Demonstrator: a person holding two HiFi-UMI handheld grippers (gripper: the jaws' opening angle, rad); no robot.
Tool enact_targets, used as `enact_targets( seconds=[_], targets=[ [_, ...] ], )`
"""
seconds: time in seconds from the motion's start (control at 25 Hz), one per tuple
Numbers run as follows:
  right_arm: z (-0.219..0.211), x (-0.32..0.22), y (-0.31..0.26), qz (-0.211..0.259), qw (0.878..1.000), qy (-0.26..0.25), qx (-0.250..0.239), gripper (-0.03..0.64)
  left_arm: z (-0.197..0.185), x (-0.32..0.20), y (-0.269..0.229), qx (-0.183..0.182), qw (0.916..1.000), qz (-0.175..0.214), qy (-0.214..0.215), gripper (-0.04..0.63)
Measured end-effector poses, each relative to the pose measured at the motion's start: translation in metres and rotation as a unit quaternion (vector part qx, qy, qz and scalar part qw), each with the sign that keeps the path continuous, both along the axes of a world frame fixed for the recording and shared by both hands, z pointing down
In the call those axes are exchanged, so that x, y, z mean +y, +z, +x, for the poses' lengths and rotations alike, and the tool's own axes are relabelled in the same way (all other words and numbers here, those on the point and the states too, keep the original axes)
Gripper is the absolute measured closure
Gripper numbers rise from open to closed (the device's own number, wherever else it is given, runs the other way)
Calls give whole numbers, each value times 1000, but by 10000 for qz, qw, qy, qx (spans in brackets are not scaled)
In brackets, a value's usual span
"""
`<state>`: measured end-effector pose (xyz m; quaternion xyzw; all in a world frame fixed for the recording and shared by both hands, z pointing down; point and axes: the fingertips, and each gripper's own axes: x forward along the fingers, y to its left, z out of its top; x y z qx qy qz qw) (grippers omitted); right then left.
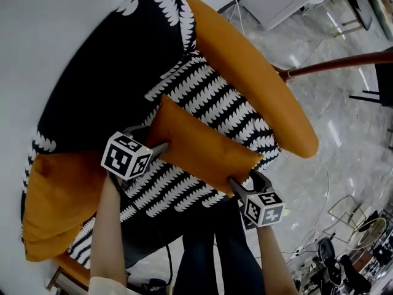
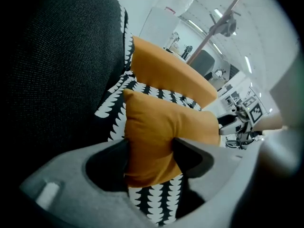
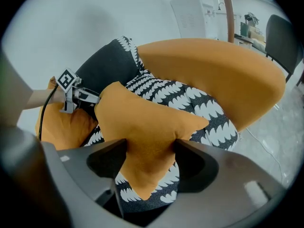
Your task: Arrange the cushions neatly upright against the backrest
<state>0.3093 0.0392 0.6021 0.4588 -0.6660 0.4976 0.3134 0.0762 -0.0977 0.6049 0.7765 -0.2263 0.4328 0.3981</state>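
Note:
A small orange cushion [image 1: 202,143] lies across a black-and-white patterned cushion [image 1: 202,97] on the seat of an armchair with a black backrest [image 1: 104,72]. My left gripper [image 1: 161,147] is shut on the orange cushion's left corner, and my right gripper [image 1: 236,186] is shut on its right corner. In the left gripper view the pads pinch the orange cushion [image 2: 161,127] at the left gripper [image 2: 149,156], with patterned fabric [image 2: 161,198] below. In the right gripper view the right gripper [image 3: 149,158] squeezes a corner of the orange cushion [image 3: 142,122].
A long orange armrest [image 1: 258,72] curves along the chair's right side. An orange padded mass [image 1: 61,195] sits at the left; whether it is an armrest or a cushion I cannot tell. The person's legs [image 1: 215,251] stand at the seat front. Marble floor [image 1: 344,121] holds cables and chairs.

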Motion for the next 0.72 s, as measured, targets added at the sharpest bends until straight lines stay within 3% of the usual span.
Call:
enact_targets(
  seconds=[0.4,0.72],
  targets=[
    [6,9,11,-41,9997,-169,179,336,13,15,3,-129,9996,259,39,341],
    [19,5,-23,153,9972,-464,573,353,16,30,-35,-182,9989,418,-60,345]
  ],
)
